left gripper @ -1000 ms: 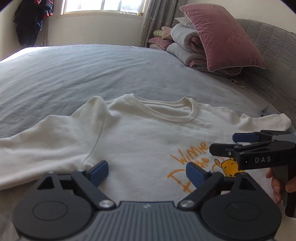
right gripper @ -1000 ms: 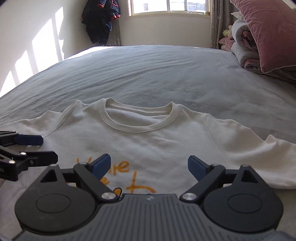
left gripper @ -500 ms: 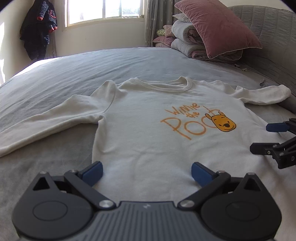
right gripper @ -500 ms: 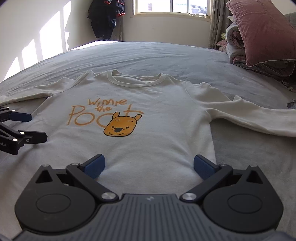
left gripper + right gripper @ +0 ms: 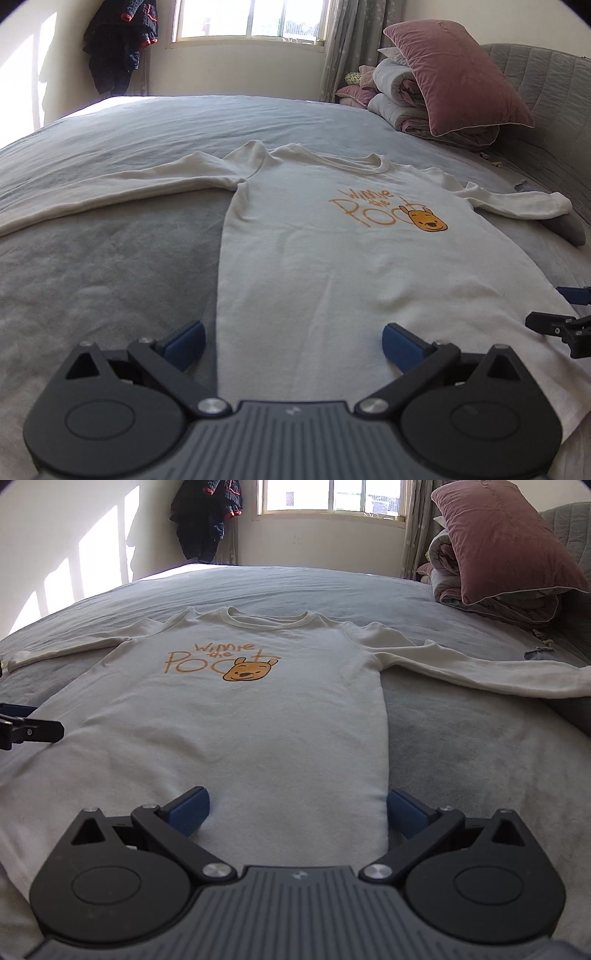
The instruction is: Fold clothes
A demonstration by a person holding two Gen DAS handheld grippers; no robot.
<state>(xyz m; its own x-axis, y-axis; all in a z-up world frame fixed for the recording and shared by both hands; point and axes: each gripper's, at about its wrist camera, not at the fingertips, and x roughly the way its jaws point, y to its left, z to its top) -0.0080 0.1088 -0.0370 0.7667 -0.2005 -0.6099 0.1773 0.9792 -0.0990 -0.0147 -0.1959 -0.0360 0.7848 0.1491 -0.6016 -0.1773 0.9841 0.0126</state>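
Low in both wrist views, the left gripper point(image 5: 291, 341) and right gripper point(image 5: 299, 806) are held wide open with nothing gripped. The white shirt point(image 5: 332, 258) is spread flat on the grey bed point(image 5: 110, 266), sleeves out. Folding isn't begun; next, probably, hem corners get pinched. Lots of bare bed on both sides; pillow point(image 5: 506, 539) upper right.

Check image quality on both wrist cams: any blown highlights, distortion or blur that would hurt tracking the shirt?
Left wrist: window blown out, fisheye bows the bed, white shirt sharp and evenly lit, print readable. Right wrist: window and sun patches on the wall clipped, corners vignetted, shirt sharp, no motion blur visible.
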